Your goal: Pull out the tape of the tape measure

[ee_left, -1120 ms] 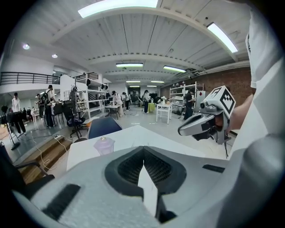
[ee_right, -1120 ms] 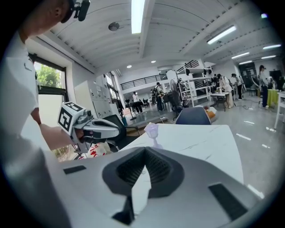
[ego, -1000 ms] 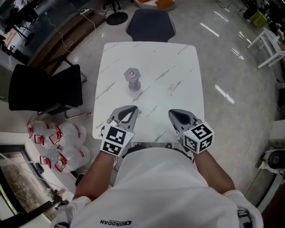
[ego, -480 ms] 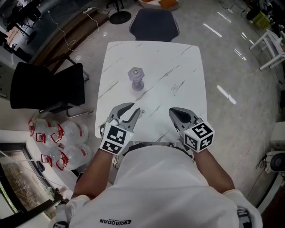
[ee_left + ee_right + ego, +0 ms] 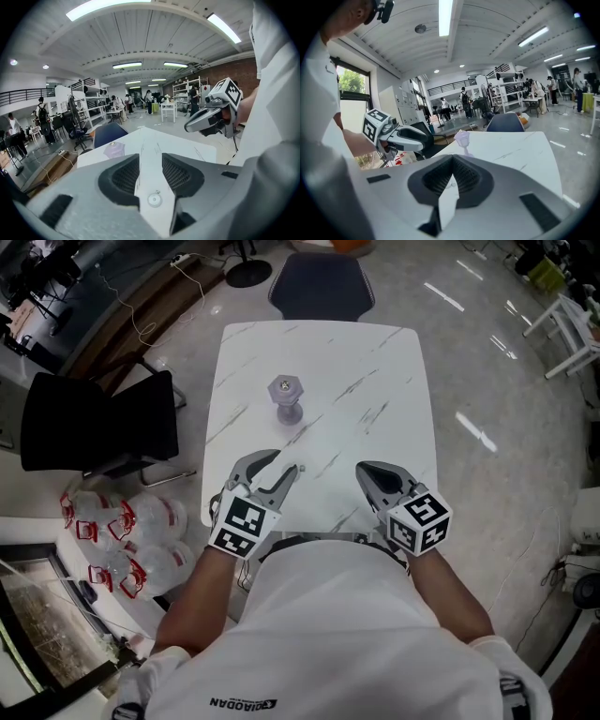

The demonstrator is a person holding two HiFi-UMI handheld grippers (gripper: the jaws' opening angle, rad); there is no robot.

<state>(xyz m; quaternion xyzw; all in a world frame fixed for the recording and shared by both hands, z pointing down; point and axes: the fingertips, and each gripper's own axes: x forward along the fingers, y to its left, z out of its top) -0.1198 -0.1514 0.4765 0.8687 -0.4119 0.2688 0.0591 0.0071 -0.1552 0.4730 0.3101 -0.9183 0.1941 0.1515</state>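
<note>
Your left tongs (image 5: 284, 461) have just been opening and now stand released, with a clear gap between the padded jaws. In the left gripper view nothing sits in that gap; only the white, grey-veined marble tabletop (image 5: 375, 371) shows through it. Your right tongs (image 5: 364, 470) are clenched, their jaws meeting at the tips with nothing held. Both pairs hover over the near edge of the tabletop, side by side but apart, each pointing away from you and tilted down, and each carrying its marker cube just in front of your hand.

A small lilac object with a hexagonal top (image 5: 285, 399) stands upright on the tabletop, left of centre and well apart from both tongs. It lies ahead of your left tongs. From these views you cannot tell whether it is the tape measure, and no tape shows.

Beyond the far edge stands a dark blue chair (image 5: 321, 287). A black chair (image 5: 94, 427) stands to the left, near bundled clear water bottles (image 5: 127, 540) on the floor.
</note>
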